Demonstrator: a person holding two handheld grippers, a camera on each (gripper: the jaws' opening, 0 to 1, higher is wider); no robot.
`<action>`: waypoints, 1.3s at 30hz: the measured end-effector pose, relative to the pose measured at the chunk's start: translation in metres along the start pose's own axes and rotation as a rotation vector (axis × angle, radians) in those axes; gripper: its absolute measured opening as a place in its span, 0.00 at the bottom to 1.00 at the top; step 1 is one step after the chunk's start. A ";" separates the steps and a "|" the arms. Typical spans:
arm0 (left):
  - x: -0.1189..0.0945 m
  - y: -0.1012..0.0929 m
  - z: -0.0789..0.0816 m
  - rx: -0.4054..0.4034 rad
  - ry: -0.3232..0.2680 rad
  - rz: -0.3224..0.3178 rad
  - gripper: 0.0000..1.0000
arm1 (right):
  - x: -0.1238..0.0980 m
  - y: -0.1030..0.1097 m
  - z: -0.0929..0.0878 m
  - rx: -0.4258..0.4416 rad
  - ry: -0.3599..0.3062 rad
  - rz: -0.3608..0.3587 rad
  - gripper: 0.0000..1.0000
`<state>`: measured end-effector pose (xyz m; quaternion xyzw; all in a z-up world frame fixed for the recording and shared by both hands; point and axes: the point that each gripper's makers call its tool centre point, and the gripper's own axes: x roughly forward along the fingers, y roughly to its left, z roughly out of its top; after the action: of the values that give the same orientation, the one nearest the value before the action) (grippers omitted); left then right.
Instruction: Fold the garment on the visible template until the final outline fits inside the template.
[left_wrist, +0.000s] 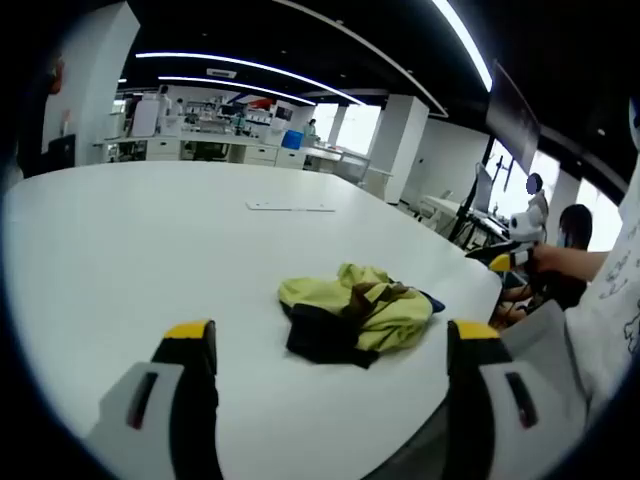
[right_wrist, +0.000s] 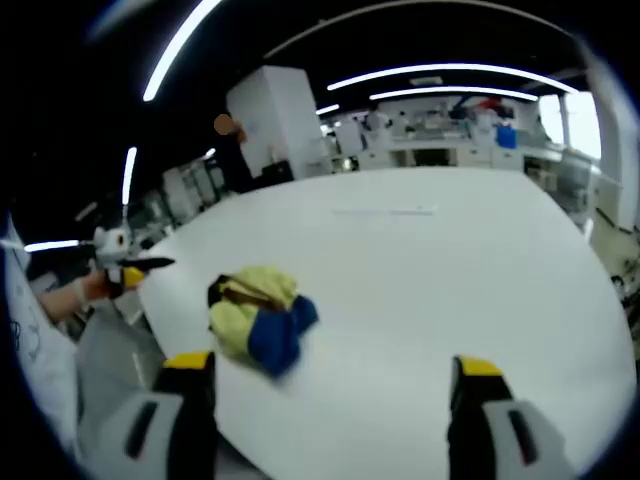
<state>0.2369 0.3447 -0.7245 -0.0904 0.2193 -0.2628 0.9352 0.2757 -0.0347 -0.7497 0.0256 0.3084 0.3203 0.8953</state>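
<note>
Left gripper view: the left gripper (left_wrist: 333, 345) hovered over the near edge of the white table (left_wrist: 150, 240), its two yellow-tipped jaws standing wide apart with nothing between them. The garment (left_wrist: 355, 312) lay on the table just beyond the jaws, between their lines and closer to the right-hand one, near the table's rounded edge, touching neither. It was a crumpled heap, not spread; its longer run went roughly across the view, side to side, though no collar, hem or sleeve end could be made out, so which way it pointed could not be told. Colour: mostly yellow-green, with a black patch on the side nearest the jaws, a brownish strip in the folds and a small blue corner at the far-right end. Farther across the table from the garment a thin pale rectangular sheet (left_wrist: 291, 207) lay flat. Beyond the table edge, past the garment, the right gripper (left_wrist: 515, 258) was seen held in a hand (left_wrist: 548, 258). Right gripper view: the right gripper (right_wrist: 332, 368) likewise had its jaws spread wide and empty. The garment (right_wrist: 258, 315) sat on the table (right_wrist: 450, 270) just ahead of the left-hand jaw, near the edge, showing yellow above and blue on the near side, with a dark bit at its far-left end.
</note>
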 end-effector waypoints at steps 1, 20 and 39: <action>0.000 -0.001 -0.001 -0.001 0.002 -0.001 0.93 | 0.000 0.000 -0.001 0.000 0.003 -0.002 0.98; 0.004 -0.005 -0.010 -0.029 -0.001 -0.020 0.92 | 0.004 0.005 0.002 0.010 -0.025 0.024 0.97; 0.010 -0.016 -0.005 -0.006 0.010 -0.061 0.93 | 0.002 0.005 -0.004 0.025 -0.016 0.024 0.97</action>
<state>0.2349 0.3256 -0.7278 -0.0988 0.2220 -0.2911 0.9253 0.2718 -0.0305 -0.7533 0.0432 0.3047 0.3271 0.8935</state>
